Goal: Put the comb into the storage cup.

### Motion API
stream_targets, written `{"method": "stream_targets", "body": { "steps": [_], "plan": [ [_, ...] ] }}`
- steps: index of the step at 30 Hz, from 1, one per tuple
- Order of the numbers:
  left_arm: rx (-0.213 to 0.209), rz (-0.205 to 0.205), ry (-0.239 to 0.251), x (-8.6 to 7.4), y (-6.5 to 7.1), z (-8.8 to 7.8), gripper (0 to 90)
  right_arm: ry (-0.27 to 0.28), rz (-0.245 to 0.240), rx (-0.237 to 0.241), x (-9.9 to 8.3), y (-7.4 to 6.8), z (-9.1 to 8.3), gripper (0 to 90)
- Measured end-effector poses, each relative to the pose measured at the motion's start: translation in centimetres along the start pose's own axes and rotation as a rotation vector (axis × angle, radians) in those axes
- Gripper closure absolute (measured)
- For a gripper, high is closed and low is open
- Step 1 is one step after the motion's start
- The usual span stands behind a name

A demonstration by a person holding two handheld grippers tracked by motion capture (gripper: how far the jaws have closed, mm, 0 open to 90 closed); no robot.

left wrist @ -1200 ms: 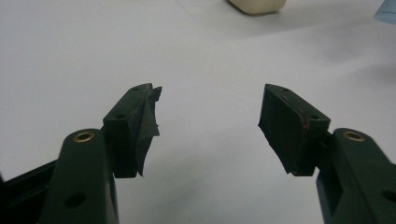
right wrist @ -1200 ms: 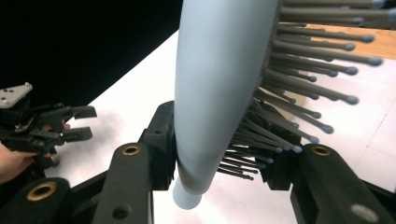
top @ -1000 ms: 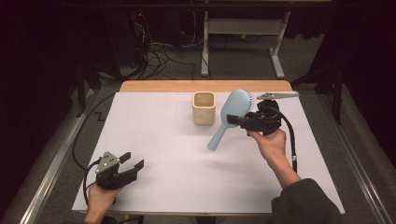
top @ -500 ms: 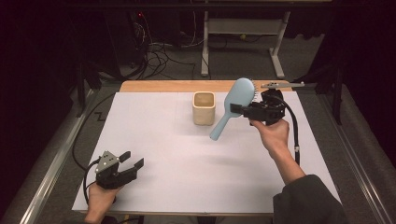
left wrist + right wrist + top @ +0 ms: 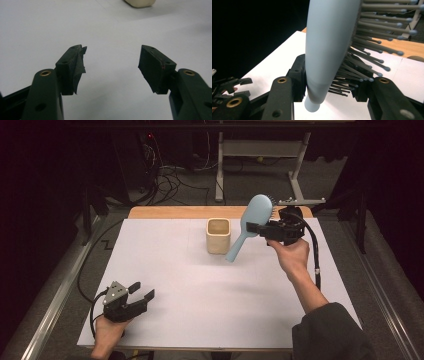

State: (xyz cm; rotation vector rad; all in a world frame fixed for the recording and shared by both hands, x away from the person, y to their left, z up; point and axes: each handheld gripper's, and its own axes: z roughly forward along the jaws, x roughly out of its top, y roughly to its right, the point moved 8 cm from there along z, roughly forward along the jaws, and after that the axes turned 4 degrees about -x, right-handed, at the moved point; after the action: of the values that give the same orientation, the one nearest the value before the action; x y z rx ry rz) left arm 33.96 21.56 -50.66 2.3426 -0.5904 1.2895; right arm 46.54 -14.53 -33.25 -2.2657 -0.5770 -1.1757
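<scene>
A white tabletop (image 5: 200, 285) with a bare wooden strip along its far edge carries a cream cup (image 5: 218, 235) standing upright near the far middle, while the left tongs (image 5: 137, 295) rest at its near left corner, jaws apart.

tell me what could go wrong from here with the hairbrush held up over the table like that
The right gripper clamps the blue hairbrush at its head, one jaw on the smooth back and the other against the bristles. Springy bristles make a soft hold, so the brush could twist or slip.

The handle hangs down tilted, its tip close to the beige cup. A careless swing might knock the cup over.

The left gripper rests open, far off near the table's edge, so it probably could not catch a drop.
</scene>
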Motion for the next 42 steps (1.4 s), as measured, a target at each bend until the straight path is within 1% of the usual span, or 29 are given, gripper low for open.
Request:
{"method": "stream_targets", "body": {
  "steps": [9,20,26,29,33,42],
  "plan": [
    [0.001,0.002,0.000,0.0,0.0,0.0,37.2,0.004,0.010,-0.012,0.8,0.4,0.5,56.2],
    [0.007,0.007,-0.003,0.0,-0.1,0.0,37.2,0.023,0.026,-0.017,1.9,0.9,0.9,56.2],
    [0.005,0.008,-0.003,0.0,-0.1,0.0,37.2,0.022,0.026,-0.030,2.6,1.1,1.3,56.2],
    [0.006,0.008,-0.003,0.0,-0.1,0.0,37.2,0.029,0.034,-0.027,3.0,1.2,1.5,56.3],
    [0.005,0.006,-0.003,0.0,-0.1,0.0,37.1,0.029,0.043,-0.036,3.4,1.4,2.0,56.3],
    [0.002,0.010,-0.005,0.0,0.0,0.0,37.1,0.032,0.045,-0.060,4.3,1.7,2.9,56.3]
  ]
}}
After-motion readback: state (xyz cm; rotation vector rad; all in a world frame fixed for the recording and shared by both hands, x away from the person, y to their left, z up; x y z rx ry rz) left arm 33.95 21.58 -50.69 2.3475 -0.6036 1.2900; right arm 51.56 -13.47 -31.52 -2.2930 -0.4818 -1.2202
